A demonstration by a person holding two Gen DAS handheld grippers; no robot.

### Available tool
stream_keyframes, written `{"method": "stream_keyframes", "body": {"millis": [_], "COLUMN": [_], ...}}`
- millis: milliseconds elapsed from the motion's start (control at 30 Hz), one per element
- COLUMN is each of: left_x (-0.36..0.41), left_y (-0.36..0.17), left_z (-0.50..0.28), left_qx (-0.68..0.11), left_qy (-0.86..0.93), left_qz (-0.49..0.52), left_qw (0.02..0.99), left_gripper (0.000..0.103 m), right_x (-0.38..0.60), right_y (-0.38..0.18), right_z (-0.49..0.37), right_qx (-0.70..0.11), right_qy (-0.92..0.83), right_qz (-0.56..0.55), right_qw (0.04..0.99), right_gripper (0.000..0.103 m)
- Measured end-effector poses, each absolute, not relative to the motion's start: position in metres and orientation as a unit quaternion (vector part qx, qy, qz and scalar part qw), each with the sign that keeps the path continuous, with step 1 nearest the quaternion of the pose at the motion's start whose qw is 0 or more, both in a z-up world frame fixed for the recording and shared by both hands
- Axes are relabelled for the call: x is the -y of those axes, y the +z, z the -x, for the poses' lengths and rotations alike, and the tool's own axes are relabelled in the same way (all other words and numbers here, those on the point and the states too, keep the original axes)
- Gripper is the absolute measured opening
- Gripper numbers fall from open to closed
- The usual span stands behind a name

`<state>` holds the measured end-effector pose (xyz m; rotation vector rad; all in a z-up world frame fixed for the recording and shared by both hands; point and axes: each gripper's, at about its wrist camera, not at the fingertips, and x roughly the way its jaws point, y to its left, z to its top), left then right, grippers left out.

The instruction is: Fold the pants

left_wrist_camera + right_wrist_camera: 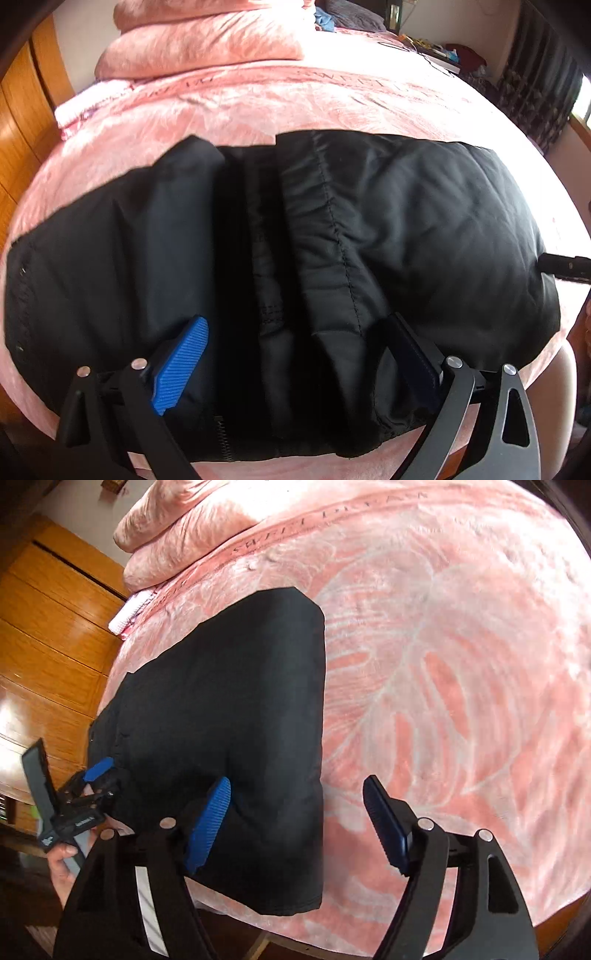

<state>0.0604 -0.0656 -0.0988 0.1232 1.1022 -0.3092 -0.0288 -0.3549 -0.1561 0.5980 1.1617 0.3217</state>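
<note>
Black pants (332, 240) lie folded in a compact block on the pink bedspread (240, 107), near the bed's front edge. My left gripper (299, 354) is open, its blue pads spread wide over the pants' near edge with bunched folds between them. In the right wrist view the pants (229, 709) lie left of centre. My right gripper (299, 823) is open over the pants' right edge, one pad over the cloth and one over the bedspread (443, 664). The left gripper (92, 775) shows at the pants' left side, held by a hand.
Pink pillows (199, 40) are stacked at the head of the bed. A wooden wardrobe (48, 635) stands beside the bed. A cluttered side table (443, 51) and dark curtain (535, 85) are at the far right.
</note>
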Motion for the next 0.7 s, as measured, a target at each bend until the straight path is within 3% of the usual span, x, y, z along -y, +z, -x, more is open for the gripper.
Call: {"method": "stream_keyframes", "body": {"millis": [33, 133, 200, 300, 433, 533, 600, 700], "left_x": [0.063, 0.062, 0.066, 0.077, 0.092, 0.09, 0.082, 0.062], "left_y": [-0.102, -0.105, -0.104, -0.105, -0.112, -0.111, -0.105, -0.089], "left_z": [-0.061, -0.061, -0.06, -0.06, -0.06, -0.056, -0.053, -0.041], "left_qx": [-0.525, -0.529, -0.532, -0.534, -0.53, -0.53, -0.529, -0.516], "left_qy": [-0.145, -0.142, -0.145, -0.153, -0.137, -0.144, -0.152, -0.154], "left_qz": [-0.045, -0.036, -0.034, -0.031, -0.061, -0.061, -0.052, -0.038], "left_qw": [0.838, 0.836, 0.833, 0.831, 0.835, 0.834, 0.833, 0.842], "left_gripper": [0.1, 0.1, 0.1, 0.1, 0.1, 0.1, 0.1, 0.099], "right_x": [0.354, 0.349, 0.351, 0.351, 0.341, 0.349, 0.354, 0.352], "right_y": [-0.163, -0.168, -0.156, -0.126, -0.133, -0.152, -0.148, -0.124], "right_z": [0.027, 0.022, 0.024, 0.025, 0.019, 0.021, 0.026, 0.041], "right_qx": [-0.537, -0.536, -0.523, -0.504, -0.541, -0.559, -0.553, -0.534], "right_qy": [0.171, 0.196, 0.202, 0.202, 0.163, 0.154, 0.146, 0.109], "right_qz": [-0.296, -0.314, -0.299, -0.281, -0.235, -0.261, -0.272, -0.218], "right_qw": [0.771, 0.759, 0.772, 0.792, 0.791, 0.772, 0.774, 0.81], "right_gripper": [0.075, 0.059, 0.034, 0.016, 0.017, 0.024, 0.04, 0.05]}}
